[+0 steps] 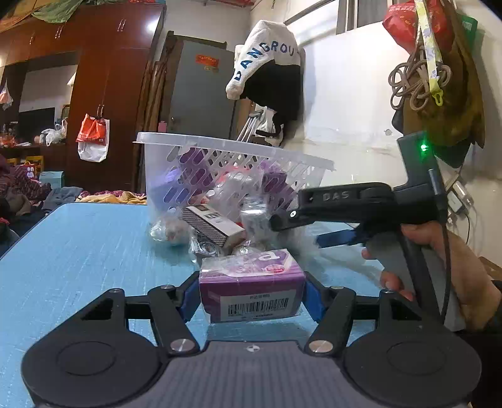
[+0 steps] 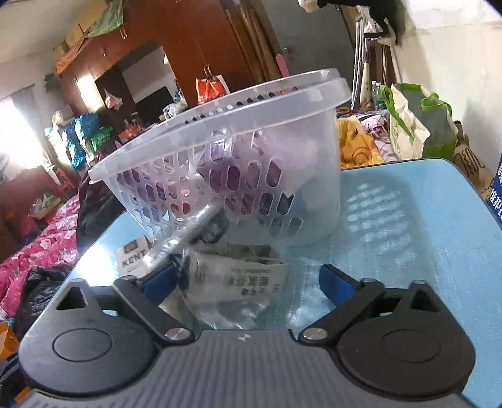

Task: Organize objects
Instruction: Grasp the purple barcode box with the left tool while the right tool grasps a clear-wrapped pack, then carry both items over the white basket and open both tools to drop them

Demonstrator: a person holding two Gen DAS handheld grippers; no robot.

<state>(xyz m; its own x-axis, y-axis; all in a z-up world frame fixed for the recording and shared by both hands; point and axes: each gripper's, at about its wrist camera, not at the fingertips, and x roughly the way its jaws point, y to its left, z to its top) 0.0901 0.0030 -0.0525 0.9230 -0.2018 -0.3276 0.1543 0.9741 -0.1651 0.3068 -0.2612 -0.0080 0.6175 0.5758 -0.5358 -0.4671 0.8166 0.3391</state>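
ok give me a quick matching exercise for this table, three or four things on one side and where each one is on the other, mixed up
Things:
1. purple box
2. clear packet
3. white basket
4. KENT pack

Places:
A. standing at the back of the blue table
B. clamped in the left gripper
C. near the table edge, beside the right gripper
D. between the open pads of the right gripper

Pairs: 1-B, 2-D, 3-A, 4-C

A lived-in home bedroom — a tall dark-wood wardrobe [image 1: 103, 78] lines the wall, a bed with a pink floral quilt [image 2: 40, 248] sits beside the blue surface [image 1: 78, 251], and clothes [image 1: 266, 72] and bags [image 1: 417, 28] hang on the wall.
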